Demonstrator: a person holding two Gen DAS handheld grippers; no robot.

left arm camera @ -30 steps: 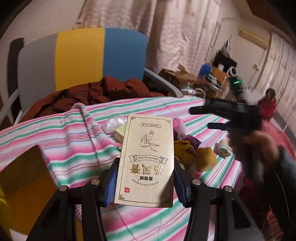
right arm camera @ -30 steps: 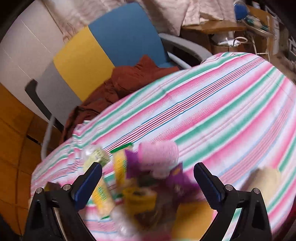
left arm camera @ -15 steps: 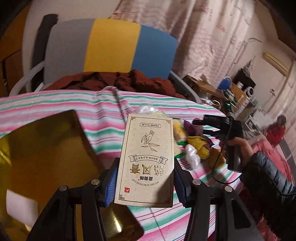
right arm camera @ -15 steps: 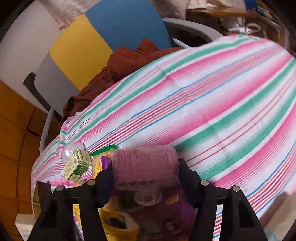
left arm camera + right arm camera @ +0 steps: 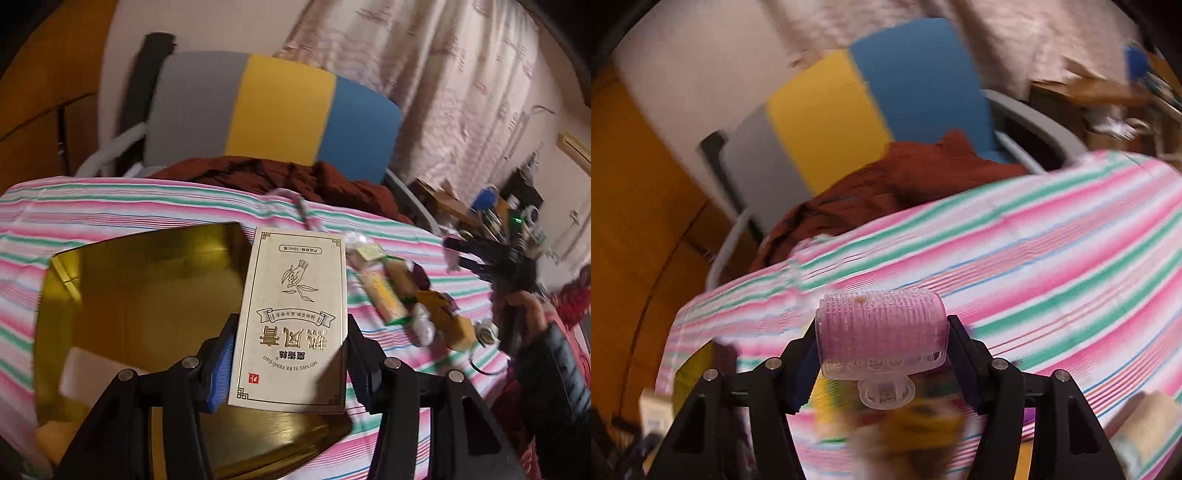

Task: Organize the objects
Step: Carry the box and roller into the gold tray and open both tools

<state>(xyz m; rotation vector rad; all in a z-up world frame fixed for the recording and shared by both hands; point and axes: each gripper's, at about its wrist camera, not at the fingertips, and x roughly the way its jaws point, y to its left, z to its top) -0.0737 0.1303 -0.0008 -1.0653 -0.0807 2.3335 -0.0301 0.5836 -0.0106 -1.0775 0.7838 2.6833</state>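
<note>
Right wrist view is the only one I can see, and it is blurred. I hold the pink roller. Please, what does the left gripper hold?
Observer: The left gripper is shut on a cream box with gold print.
Operator: Is there some container near it?
Observer: Yes, an open gold tray lies on the striped cloth, under and to the left of the box.
Operator: Is the tray empty?
Observer: No, something pale lies in its near left corner; I cannot tell what it is.
Operator: Where is the pile of remaining items?
Observer: To the right of the box, a loose row of small packets lies on the cloth.
</note>
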